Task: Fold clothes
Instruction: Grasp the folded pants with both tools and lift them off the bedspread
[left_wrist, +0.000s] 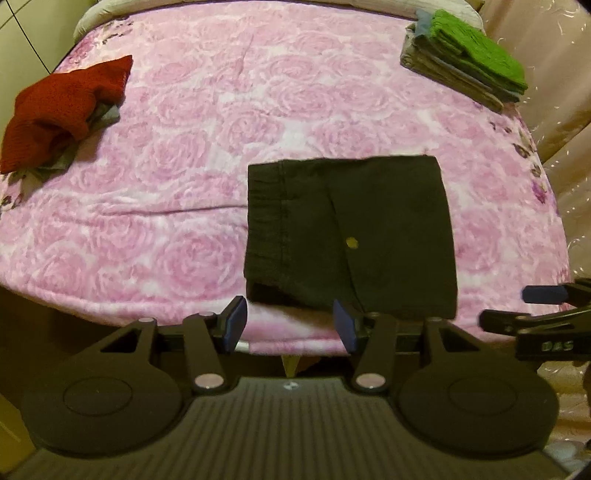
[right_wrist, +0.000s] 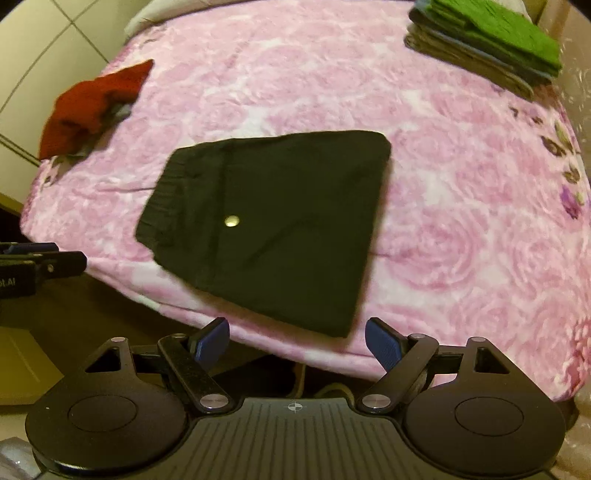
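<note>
Shorts (left_wrist: 351, 236) folded flat at bed (left_wrist: 207, 118) center, both grippers (left_wrist: 291, 325) (right_wrist: 299, 345) apart and empty at 6 o'clock; best lifted evenly toward stack (left_wrist: 469, 70) at 1 o'clock.

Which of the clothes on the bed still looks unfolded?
The red knitted garment, crumpled at the bed's far left. The black garment lies flat and squared; the green-topped stack is neat.
</note>
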